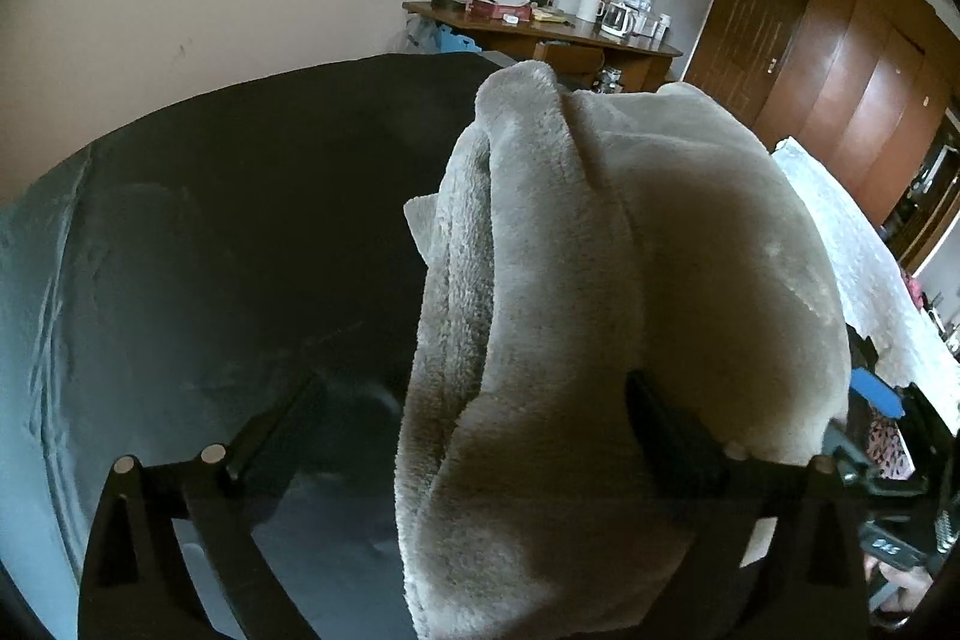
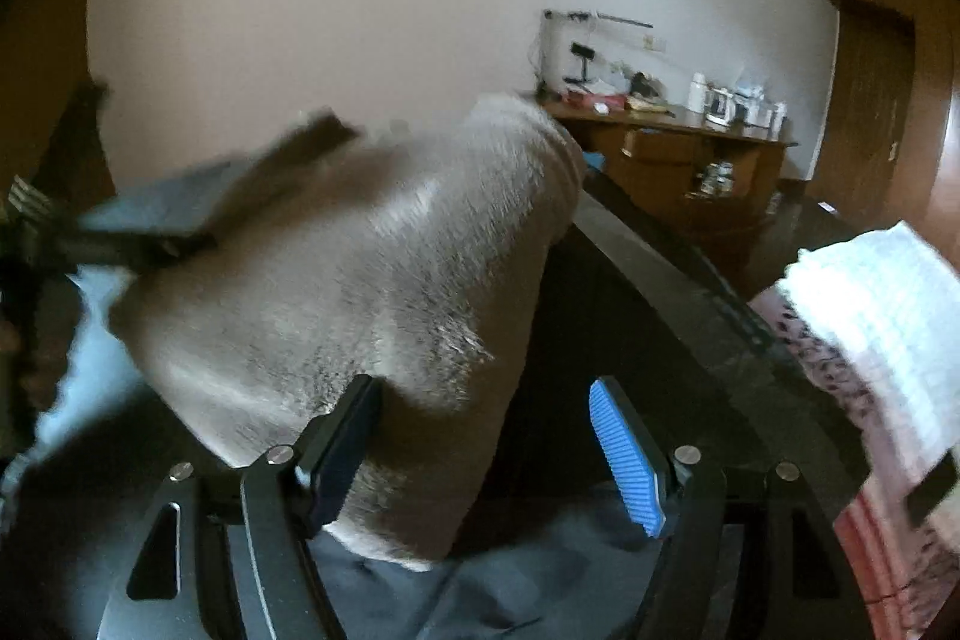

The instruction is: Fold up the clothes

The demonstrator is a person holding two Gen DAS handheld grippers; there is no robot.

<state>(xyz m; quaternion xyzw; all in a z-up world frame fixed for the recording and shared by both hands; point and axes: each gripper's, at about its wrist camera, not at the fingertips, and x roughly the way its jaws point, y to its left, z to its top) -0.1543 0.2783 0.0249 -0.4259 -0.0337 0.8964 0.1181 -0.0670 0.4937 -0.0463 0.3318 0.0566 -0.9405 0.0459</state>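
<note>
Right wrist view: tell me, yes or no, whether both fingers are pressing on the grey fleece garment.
No. The grey fleece garment lies against the dark finger, while the blue-padded finger stands clear with dark surface showing between.

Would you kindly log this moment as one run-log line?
task: fold clothes | left gripper: open, astride grey fleece garment | right gripper: open, garment between fingers | surface: dark table
</note>
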